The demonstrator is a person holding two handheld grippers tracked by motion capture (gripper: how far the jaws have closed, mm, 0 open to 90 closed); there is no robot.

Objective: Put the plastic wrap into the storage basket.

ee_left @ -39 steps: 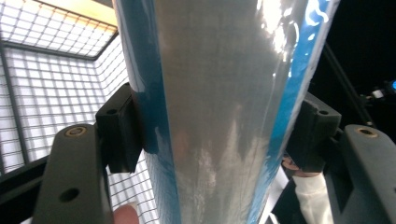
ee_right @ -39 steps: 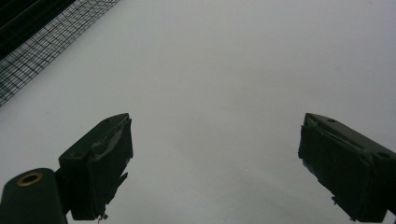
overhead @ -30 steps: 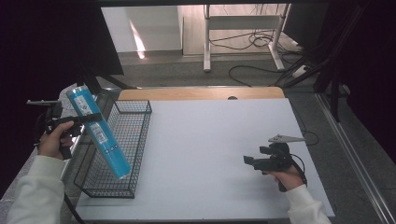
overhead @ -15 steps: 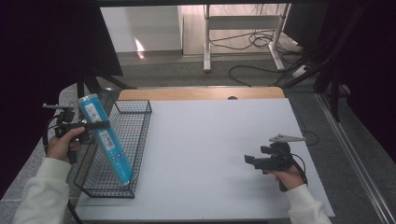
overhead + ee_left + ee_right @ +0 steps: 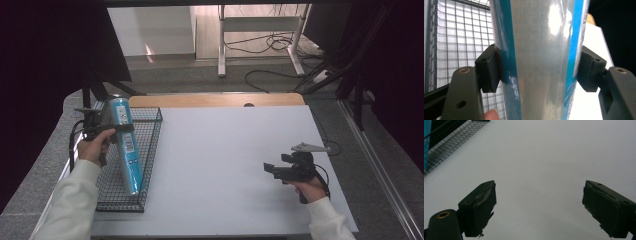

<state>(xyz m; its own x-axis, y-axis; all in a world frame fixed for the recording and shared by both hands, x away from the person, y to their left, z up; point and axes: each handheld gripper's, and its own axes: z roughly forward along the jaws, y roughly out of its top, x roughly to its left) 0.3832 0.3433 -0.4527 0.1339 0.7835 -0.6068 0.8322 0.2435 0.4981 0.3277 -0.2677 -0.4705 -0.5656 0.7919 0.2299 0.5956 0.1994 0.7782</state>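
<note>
Gripping a tall blue-and-silver plastic-wrapped tube (image 5: 539,60) between both pads, the left gripper (image 5: 117,131) holds it tilted inside the black wire basket (image 5: 150,150) at nine o'clock. Right gripper (image 5: 272,169), jaws apart after just closing slightly, hovers empty over the white table (image 5: 220,150) at four o'clock.

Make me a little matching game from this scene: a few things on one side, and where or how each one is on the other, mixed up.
Things:
1. blue tube
2. wire basket
3. left tongs
4. right tongs

States:
A. open, nothing between them, over the white table
B. stands at the table's left edge
C. clamped on the tube's sides
D. tilted, its lower end down in the basket

Pairs: 1-D, 2-B, 3-C, 4-A
</note>
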